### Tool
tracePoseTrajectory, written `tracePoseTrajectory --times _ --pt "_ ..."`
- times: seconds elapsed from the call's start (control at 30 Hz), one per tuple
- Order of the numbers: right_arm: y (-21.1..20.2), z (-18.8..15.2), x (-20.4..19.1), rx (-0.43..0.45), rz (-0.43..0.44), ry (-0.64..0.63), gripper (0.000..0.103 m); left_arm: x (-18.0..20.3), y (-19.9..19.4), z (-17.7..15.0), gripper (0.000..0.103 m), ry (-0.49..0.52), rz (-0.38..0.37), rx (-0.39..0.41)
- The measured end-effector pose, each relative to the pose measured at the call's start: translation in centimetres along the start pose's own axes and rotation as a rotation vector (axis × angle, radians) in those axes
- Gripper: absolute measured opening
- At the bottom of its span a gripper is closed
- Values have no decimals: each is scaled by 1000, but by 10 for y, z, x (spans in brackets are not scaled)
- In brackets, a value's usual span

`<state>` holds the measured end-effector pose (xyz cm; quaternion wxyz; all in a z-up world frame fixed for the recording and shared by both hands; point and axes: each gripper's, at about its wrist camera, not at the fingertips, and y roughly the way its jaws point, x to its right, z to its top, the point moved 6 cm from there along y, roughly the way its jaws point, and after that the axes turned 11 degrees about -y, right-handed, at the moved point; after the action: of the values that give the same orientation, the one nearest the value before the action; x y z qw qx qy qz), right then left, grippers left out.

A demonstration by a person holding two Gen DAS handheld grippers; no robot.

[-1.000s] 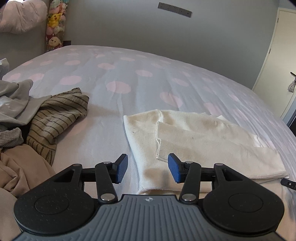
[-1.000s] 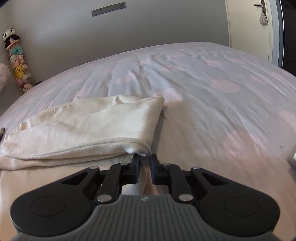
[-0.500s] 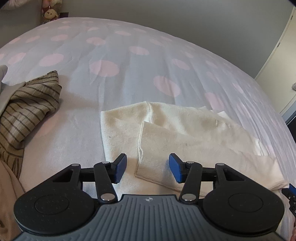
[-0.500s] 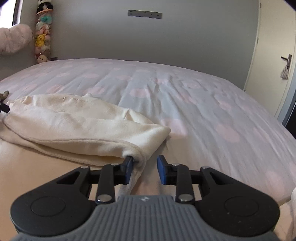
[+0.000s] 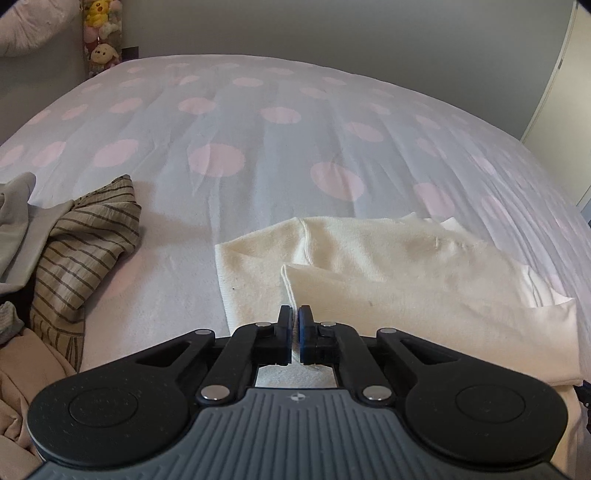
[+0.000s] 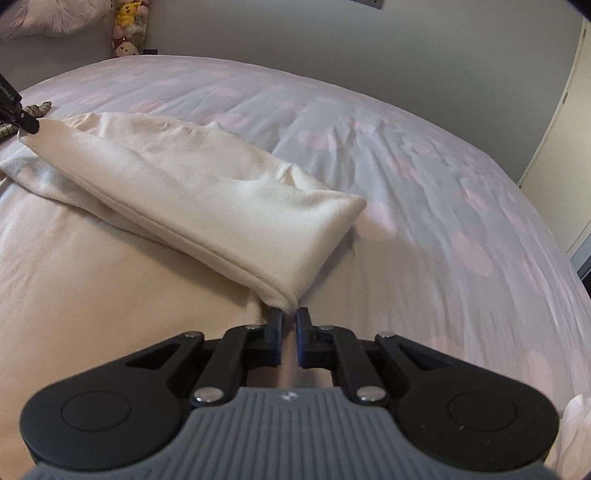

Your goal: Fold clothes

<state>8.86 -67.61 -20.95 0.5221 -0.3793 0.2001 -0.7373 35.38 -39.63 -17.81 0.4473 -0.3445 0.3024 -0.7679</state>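
Note:
A cream garment [image 5: 406, 280] lies folded lengthwise on the pink-dotted bed cover [image 5: 258, 129]. My left gripper [image 5: 294, 314] is shut on the near corner of its upper layer, with cloth showing between the fingers. In the right wrist view the same cream garment [image 6: 207, 192] stretches from upper left to centre. My right gripper [image 6: 290, 314] is shut on its near right corner. The left gripper [image 6: 22, 116] also shows at the far left edge, pinching the garment's other end. The upper layer hangs slightly raised between both grips.
A brown striped garment [image 5: 85, 240], a grey one [image 5: 14, 206] and a beige one [image 5: 22, 369] are piled at the left. Plush toys [image 5: 99, 33] stand by the back wall. A door [image 5: 569, 92] is at the right.
My left gripper went from open to shut on the garment's corner. My right gripper opened half a second ago and has closed again on the right corner. The upper layer has lifted a little.

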Motion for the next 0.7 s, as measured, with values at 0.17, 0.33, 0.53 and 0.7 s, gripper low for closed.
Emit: tracePoseTrajectory --times 0.17,0.33,0.53,0.7 --pt "0 -7 13 -19 28 91 0 -8 4 -7 2 1 17 -28" --pt "-14 0 24 82 -24 172 1 -20 9 -18 12 -12 45 -46" --pt "-18 5 27 153 55 275 6 -33 -26 -45 24 20 56 -69" --pt "-15 7 17 146 136 305 7 -42 -59 -74 31 64 64 -101"
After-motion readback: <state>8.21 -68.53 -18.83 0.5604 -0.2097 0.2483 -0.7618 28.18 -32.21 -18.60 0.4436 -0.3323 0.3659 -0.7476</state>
